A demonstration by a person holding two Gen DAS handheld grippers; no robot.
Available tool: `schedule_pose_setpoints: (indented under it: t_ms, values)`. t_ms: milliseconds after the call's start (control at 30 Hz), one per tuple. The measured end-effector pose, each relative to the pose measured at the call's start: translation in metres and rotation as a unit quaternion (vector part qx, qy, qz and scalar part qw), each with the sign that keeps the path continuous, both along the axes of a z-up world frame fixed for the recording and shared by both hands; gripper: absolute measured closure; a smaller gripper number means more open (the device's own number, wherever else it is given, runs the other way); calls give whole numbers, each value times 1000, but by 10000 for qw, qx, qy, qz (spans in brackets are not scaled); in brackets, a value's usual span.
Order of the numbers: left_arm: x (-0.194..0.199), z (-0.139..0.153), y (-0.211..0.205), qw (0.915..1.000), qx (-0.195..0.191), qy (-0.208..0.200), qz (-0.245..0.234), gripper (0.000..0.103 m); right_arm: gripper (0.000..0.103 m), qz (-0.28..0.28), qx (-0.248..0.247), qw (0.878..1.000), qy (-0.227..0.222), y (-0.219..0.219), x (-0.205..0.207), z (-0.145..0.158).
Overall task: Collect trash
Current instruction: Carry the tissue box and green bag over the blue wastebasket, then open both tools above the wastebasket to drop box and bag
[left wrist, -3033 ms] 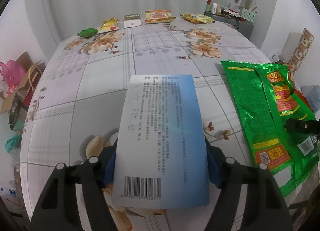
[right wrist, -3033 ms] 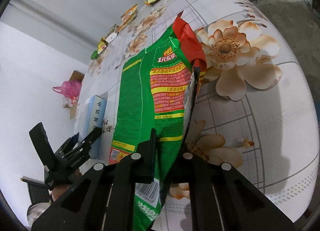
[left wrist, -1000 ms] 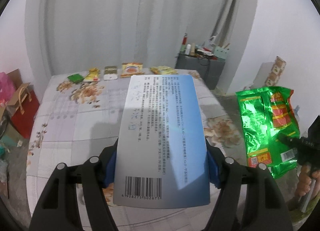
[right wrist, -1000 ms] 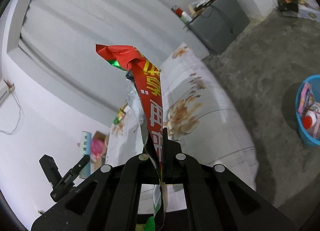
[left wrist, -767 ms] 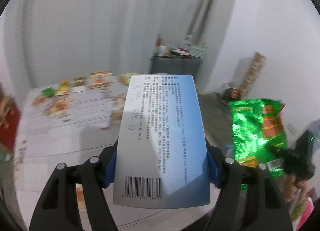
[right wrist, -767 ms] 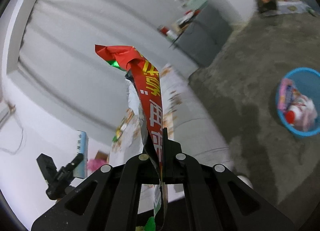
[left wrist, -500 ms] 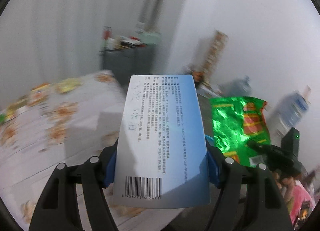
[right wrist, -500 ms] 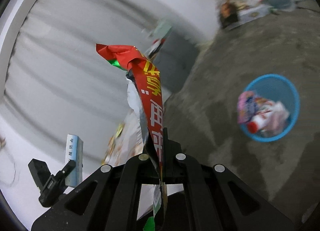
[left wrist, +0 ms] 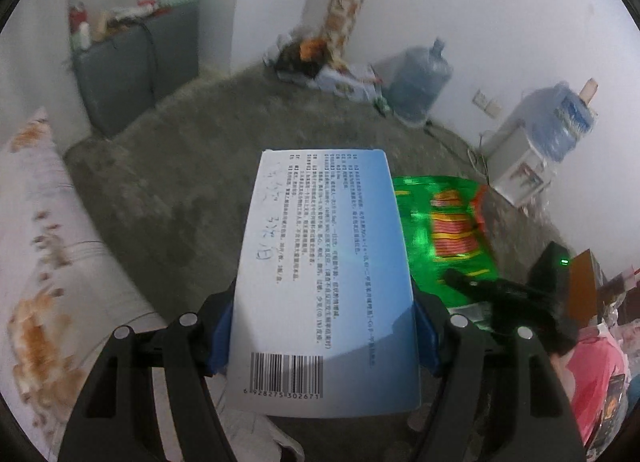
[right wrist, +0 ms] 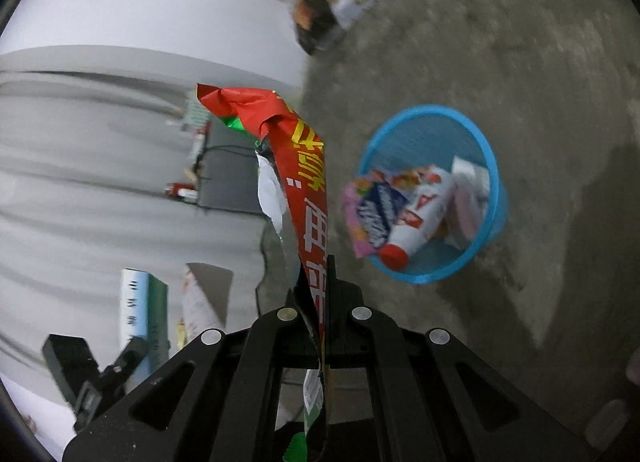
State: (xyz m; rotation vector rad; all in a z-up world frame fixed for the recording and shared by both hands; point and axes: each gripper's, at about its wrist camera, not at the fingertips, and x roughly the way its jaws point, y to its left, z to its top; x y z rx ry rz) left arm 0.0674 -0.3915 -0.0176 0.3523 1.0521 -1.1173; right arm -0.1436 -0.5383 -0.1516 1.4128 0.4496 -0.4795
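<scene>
My left gripper is shut on a white and blue carton with a barcode, held flat over the floor. My right gripper is shut on a green and red snack bag, which stands up edge-on in the right wrist view. The bag also shows in the left wrist view, to the right of the carton, with the right gripper below it. A blue mesh bin holding several wrappers stands on the floor, ahead and to the right of the bag. The left gripper with its carton shows at the lower left.
The flowered table lies at the left. A grey cabinet stands by the wall. Water jugs, a dispenser and boxes line the far wall. The floor is bare concrete.
Both grippers have swung away from the table towards the floor, each keeping hold of its item. The blue bin has come closer and larger in the right wrist view.
</scene>
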Motion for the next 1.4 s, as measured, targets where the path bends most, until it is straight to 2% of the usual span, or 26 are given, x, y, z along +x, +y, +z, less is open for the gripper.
schedule_pose_setpoints:
  t_ms: [100,167,200,267,333,400,467,700,767,800,900,933,1000,1100,1167,1267,1400]
  values:
    - [3,-20,-22,9998,212,38,-46,34,103,61,127,9995,274,-15,17,-31]
    - [3,-29,-30,9995,316,46,-46,34,98,11,115,9985,533,-24,24,-48]
    - [3,-34,-35,9993,371,58,-46,34,94,-15,58,9971,752,-34,28,-64]
    - [5,-46,-47,9987,504,94,-51,34,60,-25,30,9910,1338,-51,38,-91]
    - [6,-58,-59,9980,602,160,-60,34,59,-25,-53,9829,1843,-59,41,-107]
    - [6,-66,-69,9974,682,206,-71,34,56,-115,-87,9777,2095,-61,36,-112]
    - [4,-74,-79,9969,735,261,-103,34,47,-263,-156,9793,2003,-58,26,-109]
    - [-7,-97,-127,9950,805,571,-149,34,46,-988,-377,9779,1805,-37,-25,-83]
    - [-9,-109,-148,9933,853,775,-92,21,45,-1049,-382,9781,1757,-32,-31,-79]
    - [-9,-117,-156,9921,910,857,-31,10,45,-1045,-361,9784,1745,-29,-33,-77]
    - [-8,-128,-164,9899,1085,897,158,10,45,-995,-351,9785,1771,-21,-35,-74]
    - [-7,-126,-162,9895,1078,943,202,10,45,-976,-373,9785,1779,-18,-36,-73]
    - [-6,-112,-147,9904,820,1089,243,10,45,-900,-477,9776,1843,-16,-29,-74]
    - [-5,-85,-125,9933,607,962,189,10,45,-784,-645,9758,1935,-11,-23,-69]
    - [0,-56,-103,9958,345,818,213,10,45,-709,-751,9752,1957,-8,-18,-63]
    - [6,-17,-69,9974,6,666,269,10,45,-564,-971,9759,1872,-1,-8,-46]
    - [10,33,-6,9974,-507,317,399,10,44,-228,-1606,9690,1865,18,13,-6]
